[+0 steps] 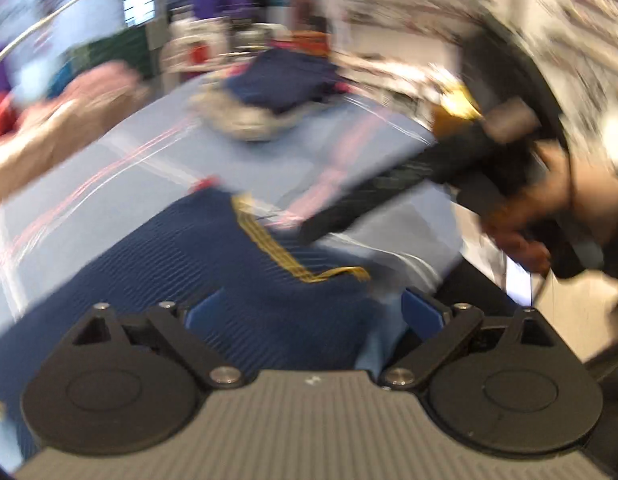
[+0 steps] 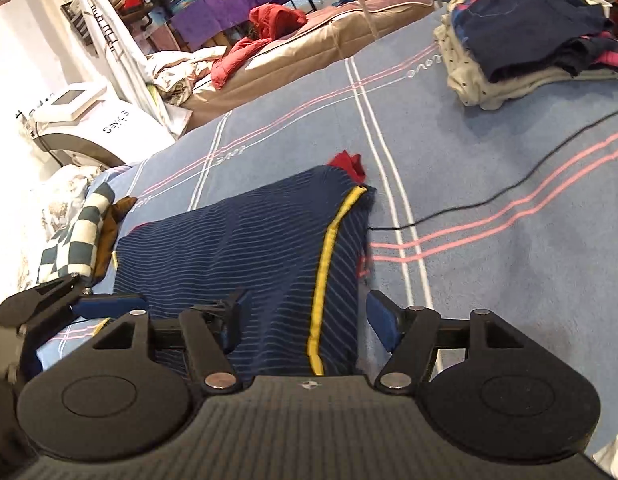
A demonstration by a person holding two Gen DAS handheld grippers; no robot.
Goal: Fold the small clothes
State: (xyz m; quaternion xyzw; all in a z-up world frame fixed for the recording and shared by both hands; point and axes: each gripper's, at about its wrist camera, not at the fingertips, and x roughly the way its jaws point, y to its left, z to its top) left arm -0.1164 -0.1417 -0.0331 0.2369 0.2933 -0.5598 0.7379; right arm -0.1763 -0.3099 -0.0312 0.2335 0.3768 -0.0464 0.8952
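Both tools stand wide apart and grip nothing. The navy striped garment (image 2: 245, 248) with a yellow band lies folded on the blue bedspread (image 2: 489, 184), directly below and ahead of the right tool (image 2: 305, 316); the left tool (image 1: 313, 312) hovers over the same cloth. Far ahead and to the right of the right tool sits a stack of folded clothes (image 2: 521, 40).

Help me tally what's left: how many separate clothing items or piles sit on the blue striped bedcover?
2. A navy striped garment with yellow trim lies flat just ahead of the open right gripper; a stack of folded clothes sits at the far right. Items within the stack cannot be counted.
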